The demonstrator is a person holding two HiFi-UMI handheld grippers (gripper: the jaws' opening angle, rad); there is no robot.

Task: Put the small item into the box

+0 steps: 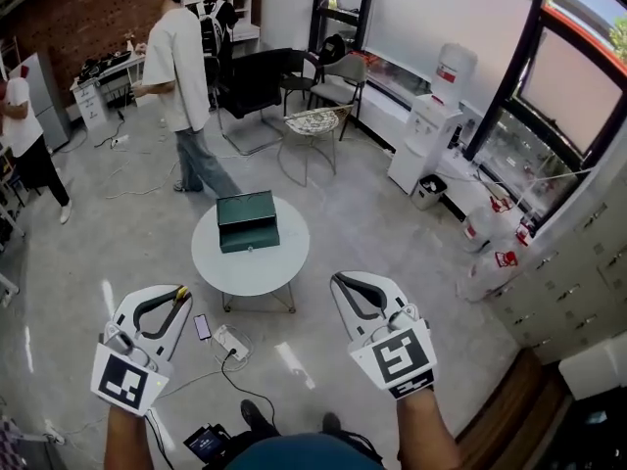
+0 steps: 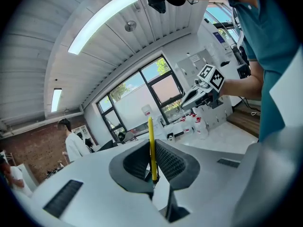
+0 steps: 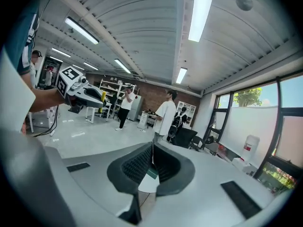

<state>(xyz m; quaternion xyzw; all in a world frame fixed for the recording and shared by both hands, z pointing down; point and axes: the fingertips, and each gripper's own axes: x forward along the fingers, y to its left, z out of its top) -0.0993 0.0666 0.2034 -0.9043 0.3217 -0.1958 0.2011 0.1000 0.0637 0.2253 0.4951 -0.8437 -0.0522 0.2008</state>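
Head view reads as the carry: left hand-held gripper (image 1: 176,302) pinching the yellow stick (image 2: 151,148), right hand-held gripper (image 1: 340,282) pressed together empty, box (image 1: 247,220) well ahead on the worktop (image 1: 284,267), apparently shut, so approach and open it next.

Room around a round white table (image 1: 257,274)

Beyond the table, to its left, a person in a white shirt (image 1: 179,57) stands on the grey floor; a second person (image 1: 22,130) is much farther left, at the picture's edge; straight beyond the table are a black chair (image 1: 253,84), a wire-framed chair (image 1: 312,125) and a grey chair (image 1: 343,74); to the table's far right stands a water dispenser (image 1: 428,135), a small bin (image 1: 427,192) just beside it; water jugs (image 1: 487,225) are right of the table near the window; on the floor on the table's near side lie a phone (image 1: 203,327) and a white power strip (image 1: 232,342).
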